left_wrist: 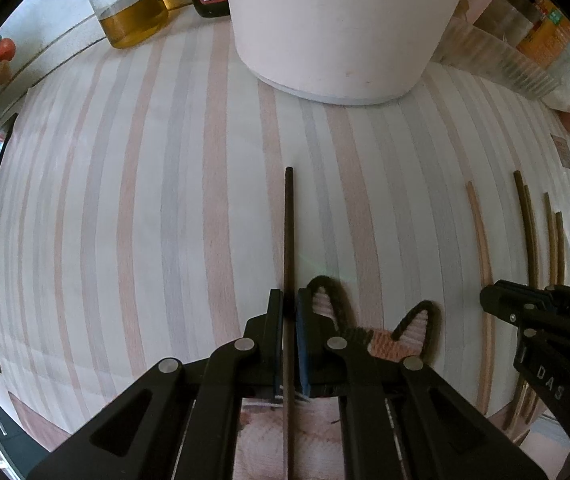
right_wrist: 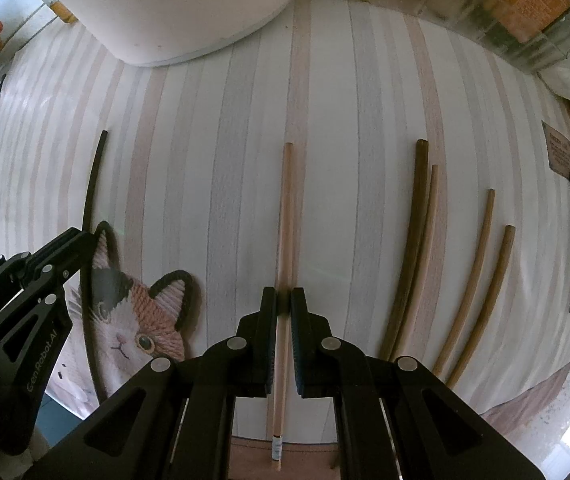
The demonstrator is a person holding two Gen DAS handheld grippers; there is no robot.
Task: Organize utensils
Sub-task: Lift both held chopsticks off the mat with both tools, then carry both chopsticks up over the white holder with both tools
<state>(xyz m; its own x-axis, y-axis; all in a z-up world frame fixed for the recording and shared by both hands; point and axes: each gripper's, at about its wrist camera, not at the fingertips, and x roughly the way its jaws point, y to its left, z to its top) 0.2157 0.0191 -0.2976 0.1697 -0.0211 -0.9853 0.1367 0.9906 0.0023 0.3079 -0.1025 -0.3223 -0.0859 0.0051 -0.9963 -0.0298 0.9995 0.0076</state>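
two grippers point(left_wrist: 290, 308) point(right_wrist: 283, 306), six chopsticks point(right_wrist: 485, 280)

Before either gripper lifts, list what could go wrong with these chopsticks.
1. The left gripper pinches the dark chopstick near one end, so the long free end may droop or swing on lifting.
2. The right gripper holds the light chopstick the same way; it could twist in the pads.
3. The white container stands close ahead; a raised tip might knock its wall rather than drop inside.
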